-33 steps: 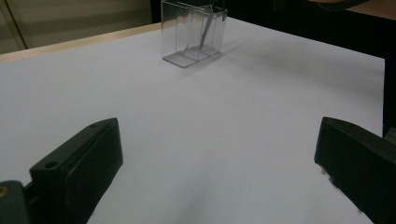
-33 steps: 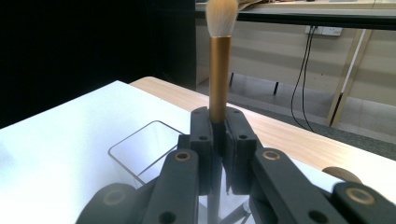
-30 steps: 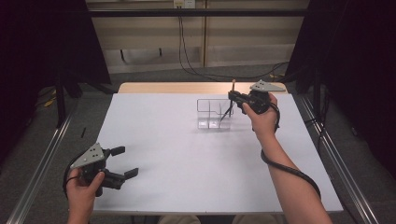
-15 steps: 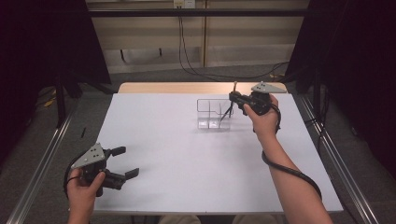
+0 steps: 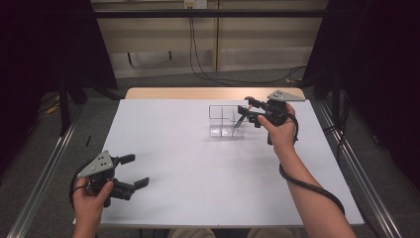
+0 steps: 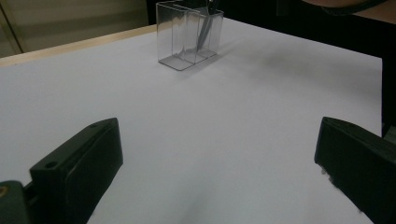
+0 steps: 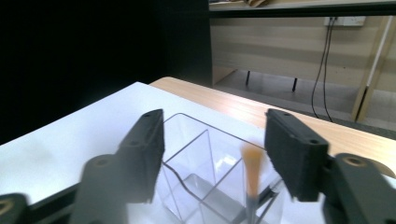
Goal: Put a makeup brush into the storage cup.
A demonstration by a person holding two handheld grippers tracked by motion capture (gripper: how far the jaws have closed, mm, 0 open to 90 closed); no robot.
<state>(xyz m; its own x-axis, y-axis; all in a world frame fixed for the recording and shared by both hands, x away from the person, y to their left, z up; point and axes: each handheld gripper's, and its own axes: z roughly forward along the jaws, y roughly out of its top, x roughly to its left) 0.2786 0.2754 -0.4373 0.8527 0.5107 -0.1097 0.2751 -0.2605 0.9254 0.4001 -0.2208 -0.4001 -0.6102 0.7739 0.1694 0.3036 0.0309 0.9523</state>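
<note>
The left gripper (image 5: 132,171) rests low on the near left part of the white table (image 5: 198,168), in the person's left hand (image 5: 89,198). Its jaws stand wide apart with nothing between them. In the left gripper view only bare table lies between the two black fingers (image 6: 77,168), and the box (image 6: 189,35) stands far beyond them, a little left of the middle of the gap.

Farther away, the right gripper (image 5: 246,106) hangs over the right end of the clear box (image 5: 225,120), held by the right hand (image 5: 280,131). Its jaws have just been opening, and now there is a clear gap between them. In the right gripper view the brush (image 7: 252,172) stands in this gap, close to the right finger (image 7: 292,158), but the pads do not press on it. Its orange bristle tip points up and is blurred; its dark handle goes down into the box (image 7: 201,182).

The box is transparent and has dividing walls inside. The brush leans in the compartment directly below the right gripper's fingers. The other compartments, seen on the side of the left finger, look empty. The box stands on the table, well apart from the left gripper.
</note>
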